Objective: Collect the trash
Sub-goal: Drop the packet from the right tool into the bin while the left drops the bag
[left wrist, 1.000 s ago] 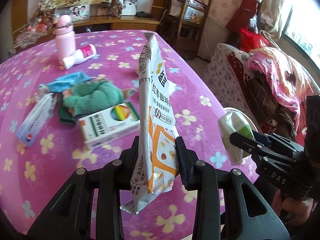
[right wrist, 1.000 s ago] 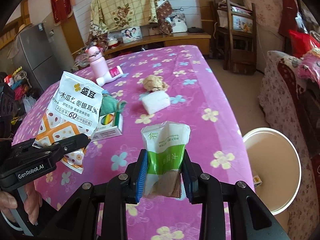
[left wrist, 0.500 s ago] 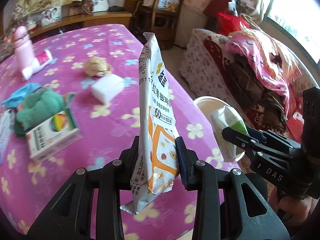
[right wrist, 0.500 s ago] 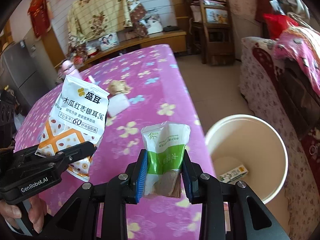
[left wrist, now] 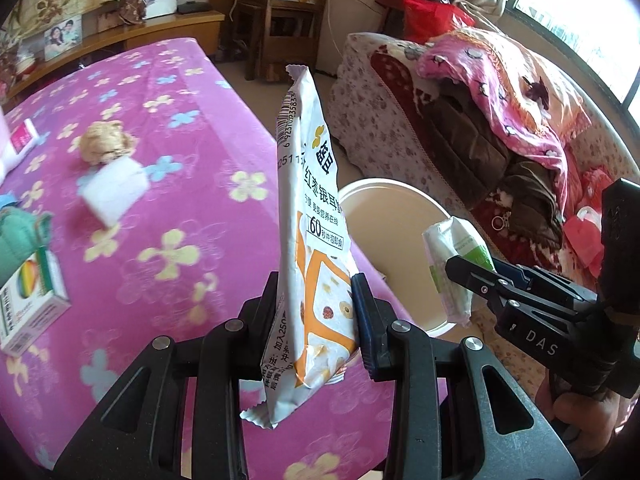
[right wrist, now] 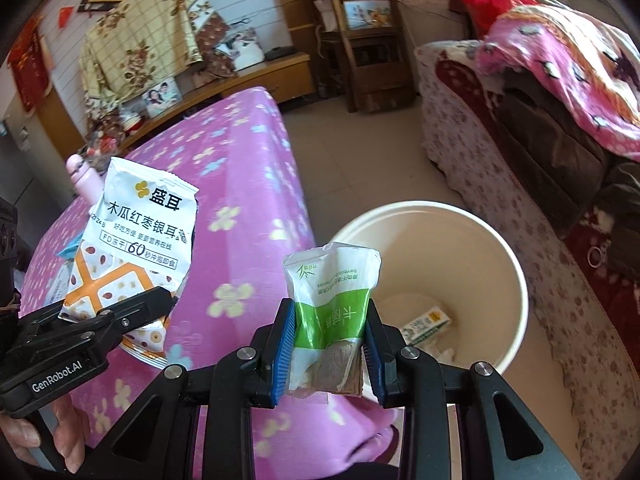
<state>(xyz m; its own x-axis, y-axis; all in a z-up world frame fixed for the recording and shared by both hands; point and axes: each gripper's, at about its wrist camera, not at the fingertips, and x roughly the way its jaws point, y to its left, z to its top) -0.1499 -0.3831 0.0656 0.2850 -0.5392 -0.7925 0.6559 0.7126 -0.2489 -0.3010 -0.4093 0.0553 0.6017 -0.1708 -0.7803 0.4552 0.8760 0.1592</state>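
**Both wrappers close to the bin**

While the left gripper (left wrist: 316, 320) pinches the snack bag (left wrist: 312, 216) and the right gripper (right wrist: 330, 340) pinches the tissue pack (right wrist: 332, 292), an early release could drop either onto the pink tablecloth (left wrist: 160, 240). Unlike a second ago, the bin (right wrist: 500, 248) now lies just ahead of both.

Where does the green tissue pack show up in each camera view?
Left wrist view: green tissue pack at right, side-on, clamped in the right gripper, in front of the bin.
Right wrist view: tissue pack at lower centre, upright between that gripper's blue pads.
Shared landmark: the cream bin on the floor beside the pink table.
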